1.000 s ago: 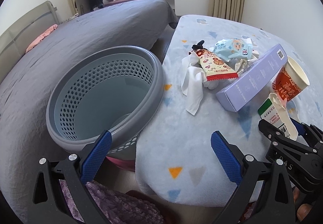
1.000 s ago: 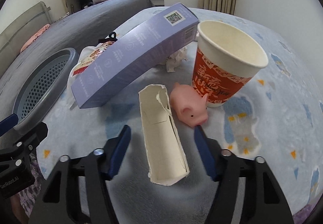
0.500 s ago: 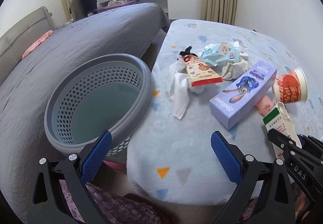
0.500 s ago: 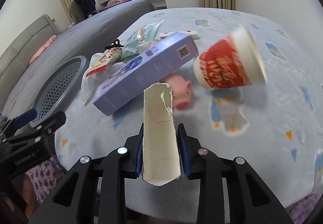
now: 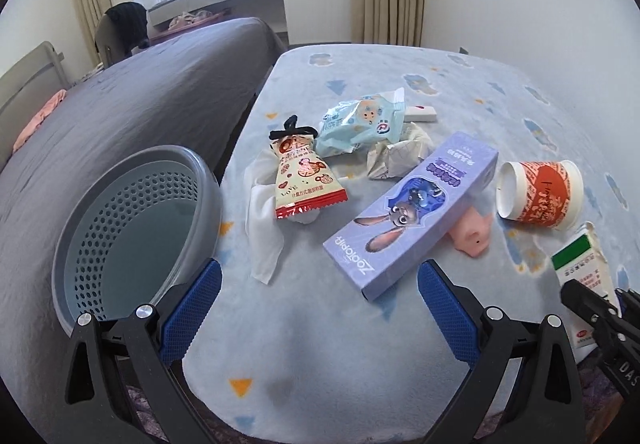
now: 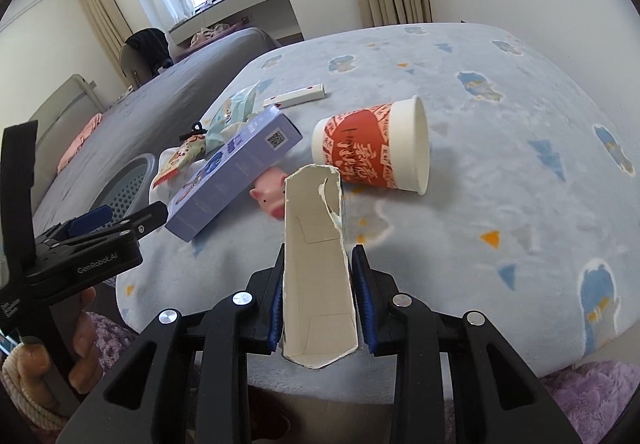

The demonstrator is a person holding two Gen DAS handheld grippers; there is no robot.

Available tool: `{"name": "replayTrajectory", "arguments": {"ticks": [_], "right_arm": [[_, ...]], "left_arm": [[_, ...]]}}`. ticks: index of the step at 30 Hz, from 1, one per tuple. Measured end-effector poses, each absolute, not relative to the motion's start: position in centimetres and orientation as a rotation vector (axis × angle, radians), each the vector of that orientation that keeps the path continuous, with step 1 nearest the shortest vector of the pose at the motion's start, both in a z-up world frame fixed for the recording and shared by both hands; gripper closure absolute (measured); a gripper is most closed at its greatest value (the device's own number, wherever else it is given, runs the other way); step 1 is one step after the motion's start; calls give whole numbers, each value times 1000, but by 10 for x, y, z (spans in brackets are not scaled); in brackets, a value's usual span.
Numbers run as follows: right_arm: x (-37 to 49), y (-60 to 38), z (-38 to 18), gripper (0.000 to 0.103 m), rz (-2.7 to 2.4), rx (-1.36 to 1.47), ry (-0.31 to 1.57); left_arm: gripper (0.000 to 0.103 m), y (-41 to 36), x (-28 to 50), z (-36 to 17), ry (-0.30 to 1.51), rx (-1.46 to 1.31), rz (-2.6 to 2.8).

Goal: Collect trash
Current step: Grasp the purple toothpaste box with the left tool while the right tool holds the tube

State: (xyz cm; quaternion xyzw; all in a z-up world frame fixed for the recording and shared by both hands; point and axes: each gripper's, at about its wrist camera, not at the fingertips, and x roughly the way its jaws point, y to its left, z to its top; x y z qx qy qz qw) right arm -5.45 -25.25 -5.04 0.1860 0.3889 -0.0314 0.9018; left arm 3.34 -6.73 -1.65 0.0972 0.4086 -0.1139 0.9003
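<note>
Trash lies in a loose group on the blue blanket of the counter [image 5: 360, 344]. At the far left the grey basket [image 5: 132, 228] stands just beside the counter edge, between it and the bed [image 5: 132, 92], and looks empty. Next come a white tissue [image 5: 262, 244] under a snack wrapper [image 5: 306, 180], then a pale blue packet [image 5: 360, 122] and crumpled paper [image 5: 396, 156]. The purple box [image 5: 412, 212] leans over a pink pig toy [image 5: 472, 236]. Further right the red cup [image 5: 540, 194] lies on its side.

The left tongs [image 5: 316, 308] are released, with the jaws wide apart and nothing between them, low over the near edge of the counter. The right tongs [image 6: 318, 308] are clenched on a torn carton [image 6: 316, 256], which is lifted clear of the blanket, its open white inside facing the camera.

I judge that the step in hand is the carrying of this carton to the basket. The next move calls for a swing to the left, over the purple box and past the left tongs, without knocking them. The carton should be over the opening of the basket before the jaws let go. After that, much trash remains to collect.
</note>
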Motion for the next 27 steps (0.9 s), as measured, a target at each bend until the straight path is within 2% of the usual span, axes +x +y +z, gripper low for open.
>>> {"name": "replayTrajectory", "arguments": {"ticks": [27], "right_arm": [[-51,-255,-60,74,6,443,801]], "left_arm": [[6,-51,90,-40,874,364,-135]]}}
